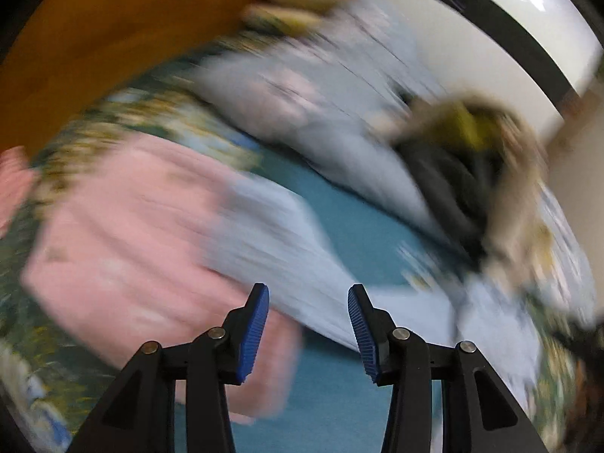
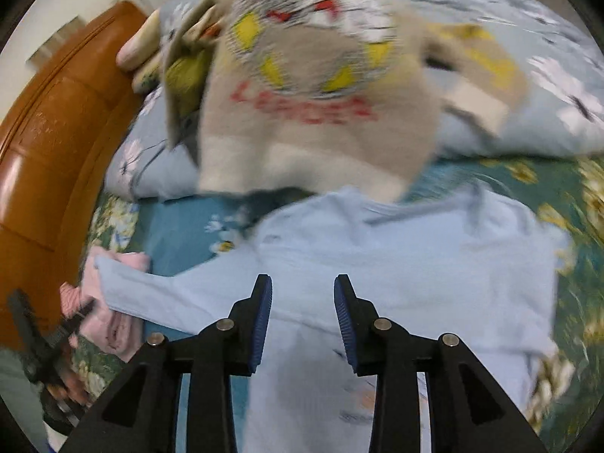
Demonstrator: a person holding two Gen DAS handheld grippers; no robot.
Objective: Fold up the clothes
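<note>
Left wrist view, heavy blur: orange-brown wooden headboard top left; pink folded garment lies on the teal floral bedsheet at left; pale blue long-sleeved shirt runs across the middle, one part overlapping the pink garment's right edge; left gripper hangs above that shirt with its blue ribbed pads spread apart, nothing between them; grey-blue floral pillow upper centre; beige printed sweatshirt bunched at right, detail unreadable.

Right wrist view: headboard far left; left gripper's black body at lower left edge, beside the pink garment; pale blue shirt spread flat on the bedsheet, one sleeve reaching left onto the pink garment; right gripper over the shirt's lower middle, pads parted and empty; beige sweatshirt with red lettering and yellow print heaped against the pillow, just behind the shirt's collar.
</note>
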